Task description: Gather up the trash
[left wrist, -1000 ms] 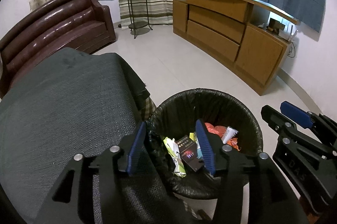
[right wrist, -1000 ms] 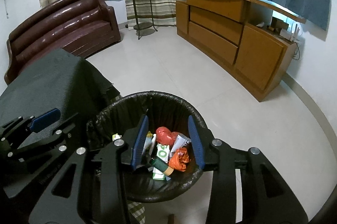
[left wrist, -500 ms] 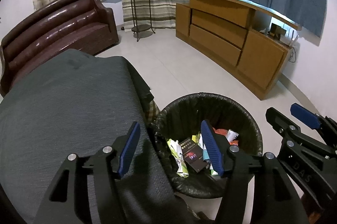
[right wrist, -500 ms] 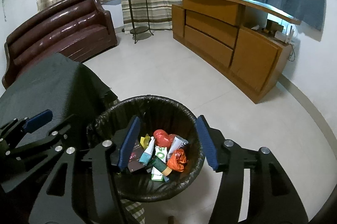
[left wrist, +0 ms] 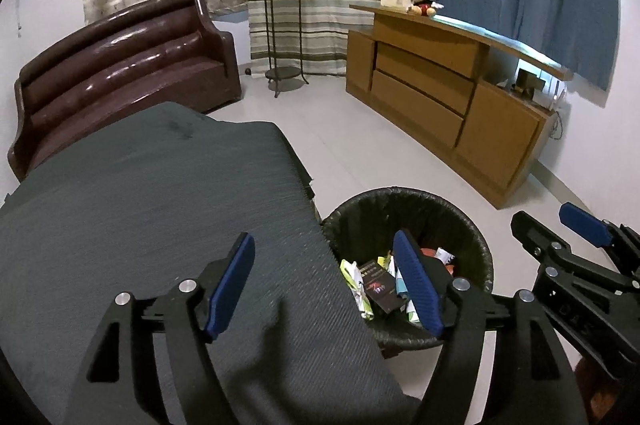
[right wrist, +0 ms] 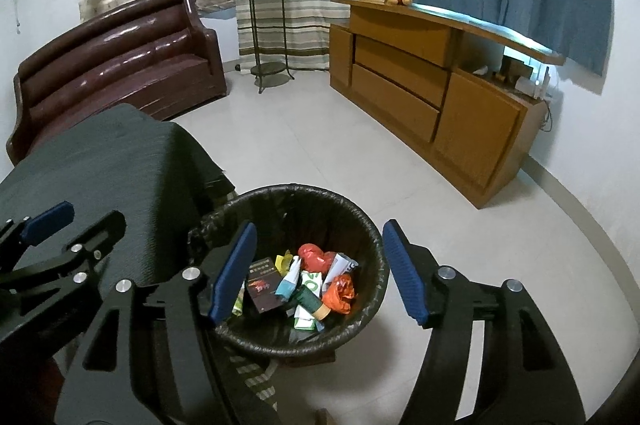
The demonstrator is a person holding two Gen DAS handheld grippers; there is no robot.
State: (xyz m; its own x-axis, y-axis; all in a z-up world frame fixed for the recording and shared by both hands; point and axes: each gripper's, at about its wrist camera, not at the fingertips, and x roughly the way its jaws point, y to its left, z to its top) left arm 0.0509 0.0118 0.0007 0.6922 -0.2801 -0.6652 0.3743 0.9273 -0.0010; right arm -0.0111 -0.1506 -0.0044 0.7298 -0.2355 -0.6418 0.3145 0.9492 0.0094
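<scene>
Left tongs (left wrist: 324, 285): spread wide, nothing held.
Right tongs (right wrist: 316, 273): spread wide, nothing held.
Bin (right wrist: 372, 237): directly below right tongs, nearer them.

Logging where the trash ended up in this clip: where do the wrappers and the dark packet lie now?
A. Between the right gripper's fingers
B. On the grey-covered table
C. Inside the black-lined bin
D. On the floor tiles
C: the wrappers and dark packet lie inside the bin, and the right gripper is open and empty above it.
</scene>
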